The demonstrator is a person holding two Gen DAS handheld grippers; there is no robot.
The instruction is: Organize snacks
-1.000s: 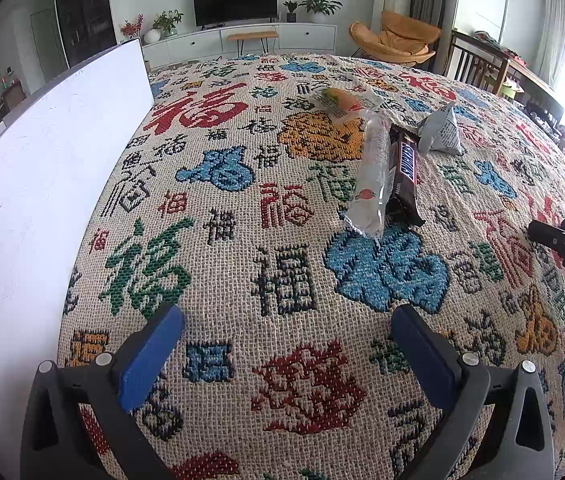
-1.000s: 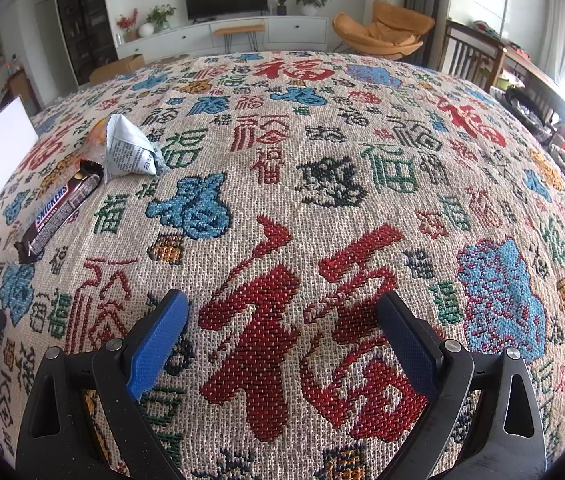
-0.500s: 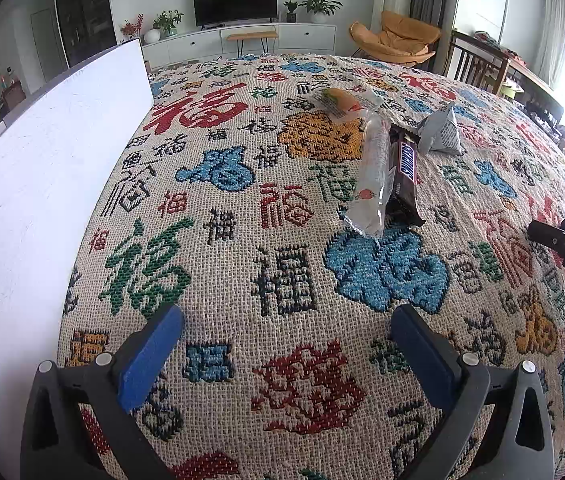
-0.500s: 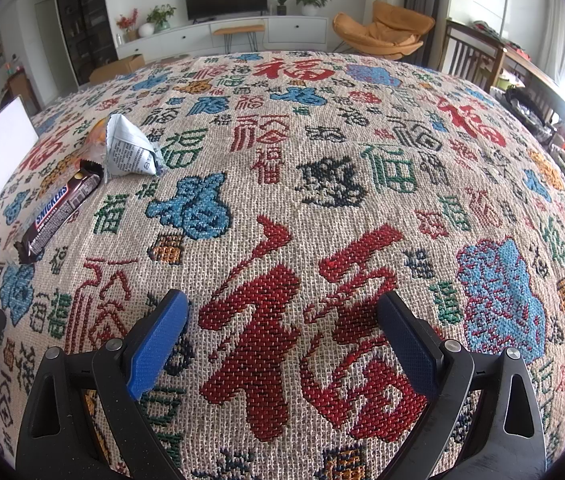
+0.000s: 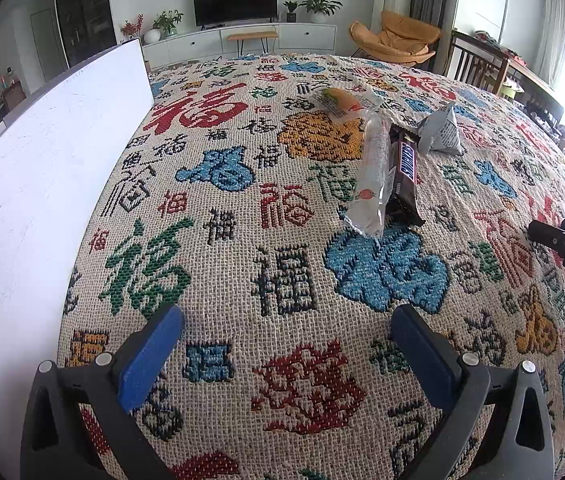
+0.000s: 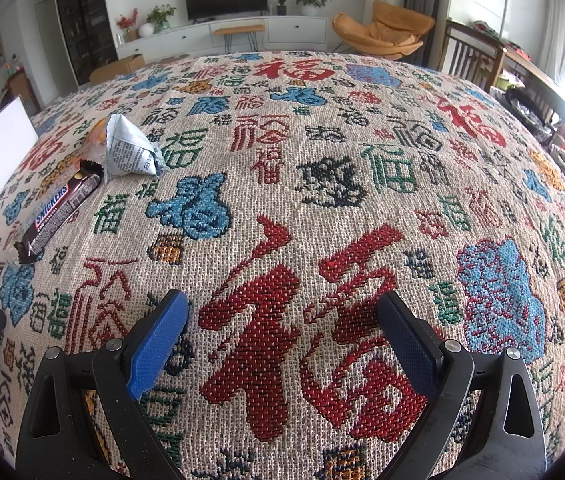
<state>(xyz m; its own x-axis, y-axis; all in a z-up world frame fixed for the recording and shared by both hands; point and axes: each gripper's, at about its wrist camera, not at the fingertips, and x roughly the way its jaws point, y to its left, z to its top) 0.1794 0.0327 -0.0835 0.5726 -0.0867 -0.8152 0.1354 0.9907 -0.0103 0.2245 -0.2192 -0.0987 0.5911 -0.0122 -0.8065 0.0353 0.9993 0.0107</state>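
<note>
Hovering both sets of tongs, left tongs (image 5: 286,344) and right tongs (image 6: 282,336), spread wide and empty over the tabletop (image 5: 282,280). Only my left view catches the clear-wrapped stick (image 5: 370,176), touching the Snickers bar (image 5: 402,172) well ahead; my right view has that bar far left.

Beige cloth (image 5: 218,264) — red, blue, green characters

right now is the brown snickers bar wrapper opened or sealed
Seemingly sealed: the brown Snickers bar wrapper lies flat and full on the patterned woven cloth, both crimped ends look closed, no chocolate showing.
</note>
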